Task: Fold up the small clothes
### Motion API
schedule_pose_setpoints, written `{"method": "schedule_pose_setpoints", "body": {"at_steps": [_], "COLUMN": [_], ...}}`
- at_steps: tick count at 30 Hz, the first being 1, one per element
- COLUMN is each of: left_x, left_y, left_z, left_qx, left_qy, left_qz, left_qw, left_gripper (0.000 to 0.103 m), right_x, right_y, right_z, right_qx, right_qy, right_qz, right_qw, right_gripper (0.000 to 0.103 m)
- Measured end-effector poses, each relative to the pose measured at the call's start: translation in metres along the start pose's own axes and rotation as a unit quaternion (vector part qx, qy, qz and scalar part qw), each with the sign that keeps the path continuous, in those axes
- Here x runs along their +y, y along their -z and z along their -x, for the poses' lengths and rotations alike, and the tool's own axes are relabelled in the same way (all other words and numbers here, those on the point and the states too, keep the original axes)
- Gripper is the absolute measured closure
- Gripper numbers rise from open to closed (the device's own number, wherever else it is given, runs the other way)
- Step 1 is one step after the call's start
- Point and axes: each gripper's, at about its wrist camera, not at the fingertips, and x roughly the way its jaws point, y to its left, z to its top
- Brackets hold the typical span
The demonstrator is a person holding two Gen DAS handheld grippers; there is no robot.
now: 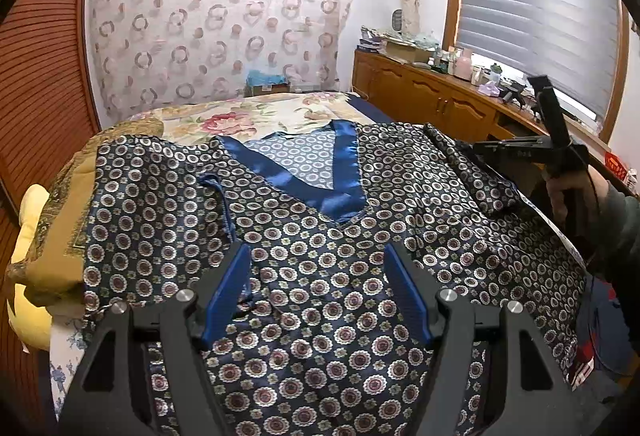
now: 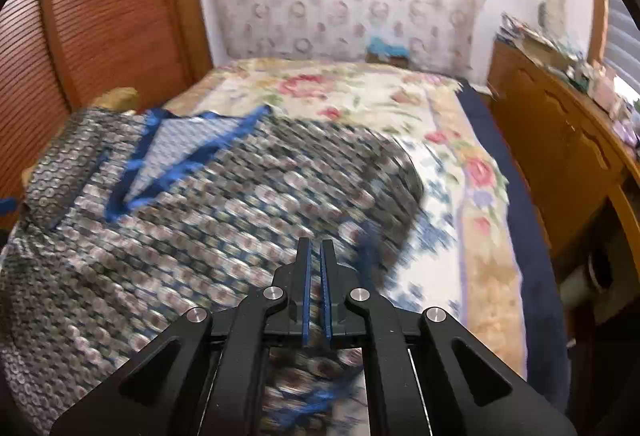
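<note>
A navy patterned garment (image 1: pixel 320 236) with a blue satin V-neck collar (image 1: pixel 340 172) lies spread on the bed. My left gripper (image 1: pixel 316 256) is open just above its middle, blue pads apart. The garment's right sleeve (image 1: pixel 472 164) is folded inward. My right gripper (image 2: pixel 316 248) is shut and holds nothing that I can see, over the garment's right part (image 2: pixel 200 228); this view is motion-blurred. In the left wrist view the right gripper's body (image 1: pixel 532 152) shows at the bed's right edge, held by a hand.
The bed has a floral cover (image 2: pixel 460 164) and a yellow quilt (image 1: pixel 52 228) at the left. A wooden cabinet (image 1: pixel 432 92) with clutter stands along the right wall under a blind. A wooden slatted panel (image 2: pixel 100 16) stands at the left.
</note>
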Motion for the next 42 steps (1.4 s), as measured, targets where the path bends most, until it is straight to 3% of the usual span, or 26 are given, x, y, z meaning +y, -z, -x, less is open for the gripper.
{"method": "schedule_pose_setpoints", "body": {"at_steps": [4, 7, 9, 11, 13, 17, 25, 28, 30, 31, 35, 42], "left_x": [0.008, 0.012, 0.013, 0.015, 0.015, 0.014, 0.011, 0.01, 0.01, 0.011, 0.014, 0.025], "left_y": [0.0, 0.002, 0.003, 0.004, 0.004, 0.006, 0.007, 0.007, 0.007, 0.007, 0.008, 0.006], "left_z": [0.004, 0.006, 0.006, 0.006, 0.005, 0.003, -0.001, -0.002, -0.003, -0.002, -0.003, 0.0], "left_qx": [-0.006, -0.006, -0.005, -0.005, -0.003, -0.001, 0.005, 0.007, 0.007, 0.006, 0.007, 0.003], "left_qy": [-0.006, -0.008, -0.008, -0.008, -0.007, -0.004, -0.003, -0.004, -0.004, -0.004, -0.009, -0.02], "left_qz": [0.008, 0.012, 0.012, 0.013, 0.015, 0.015, 0.011, 0.009, 0.01, 0.01, 0.012, 0.017], "left_qw": [0.9999, 0.9999, 0.9999, 0.9999, 0.9999, 0.9999, 0.9999, 0.9999, 0.9999, 0.9999, 0.9999, 0.9996], "left_gripper": [0.034, 0.034, 0.034, 0.034, 0.034, 0.034, 0.034, 0.034, 0.034, 0.034, 0.034, 0.034], "right_x": [0.028, 0.032, 0.025, 0.013, -0.004, -0.049, -0.084, -0.084, -0.083, -0.083, -0.076, -0.033], "right_y": [-0.012, -0.014, -0.014, -0.013, -0.01, 0.005, 0.035, 0.038, 0.036, 0.036, 0.033, 0.002], "right_z": [0.002, 0.004, 0.004, 0.001, -0.003, -0.015, -0.036, -0.034, -0.033, -0.034, -0.032, -0.011], "right_qx": [-0.011, -0.019, -0.025, -0.02, -0.013, 0.02, 0.075, 0.066, 0.064, 0.065, 0.061, 0.002], "right_qy": [-0.018, -0.008, 0.012, 0.046, 0.079, 0.126, 0.098, 0.11, 0.112, 0.105, 0.087, 0.026], "right_qz": [0.024, 0.024, 0.016, 0.009, -0.002, -0.037, -0.085, -0.071, -0.062, -0.058, -0.039, -0.011], "right_qw": [1.0, 0.999, 0.999, 0.999, 0.997, 0.991, 0.989, 0.989, 0.99, 0.991, 0.994, 1.0], "right_gripper": [0.101, 0.101, 0.092, 0.066, 0.056, 0.051, 0.054, 0.063, 0.08, 0.094, 0.1, 0.101]}}
